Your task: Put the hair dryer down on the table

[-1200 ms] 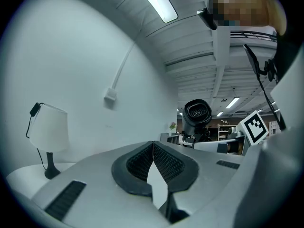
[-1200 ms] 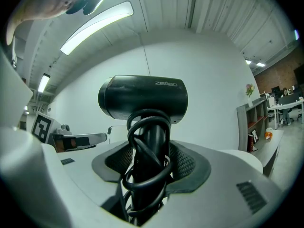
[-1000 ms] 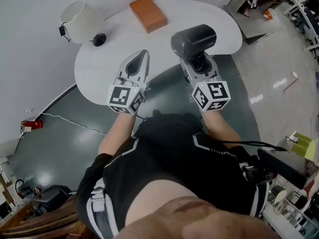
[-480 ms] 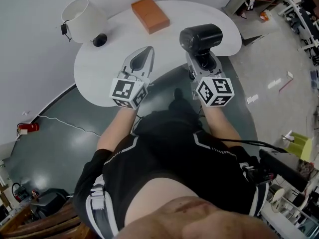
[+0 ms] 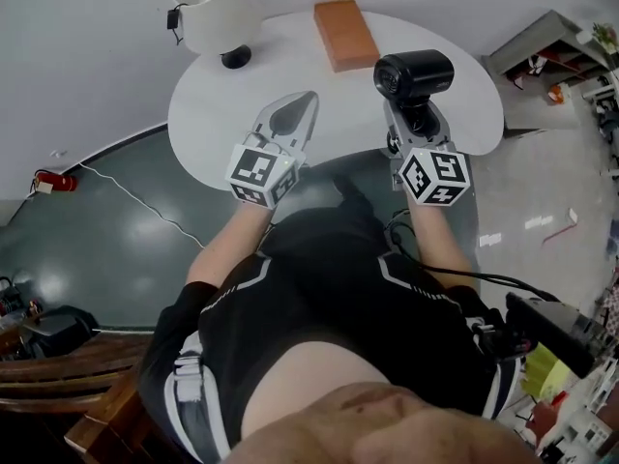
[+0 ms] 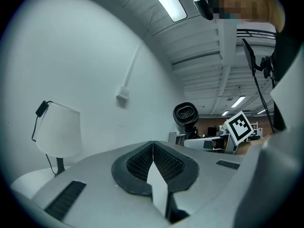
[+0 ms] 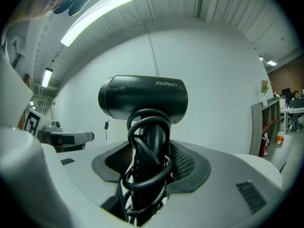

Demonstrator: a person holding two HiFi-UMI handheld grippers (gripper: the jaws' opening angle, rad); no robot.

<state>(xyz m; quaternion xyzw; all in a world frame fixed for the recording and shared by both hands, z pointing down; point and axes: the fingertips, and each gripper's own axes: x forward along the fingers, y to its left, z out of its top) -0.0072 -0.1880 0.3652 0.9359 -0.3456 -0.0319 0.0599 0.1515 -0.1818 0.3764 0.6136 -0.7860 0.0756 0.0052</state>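
A black hair dryer is gripped by its handle, cord coiled round it, in my right gripper. Its barrel hangs over the right side of the round white table, nozzle toward the left. The left gripper view shows the hair dryer off to the right with its round grille facing the camera. My left gripper is shut, nothing between the jaws, and points level over the table's front part.
A white lamp with a black base and cord stands at the table's back left. An orange-brown block lies at the back centre. Dark floor surrounds the table; shelves stand at the right.
Both grippers have moved forward over the table, the right one carrying the hair dryer. The head view has shifted, so the table, lamp and block appear further right.
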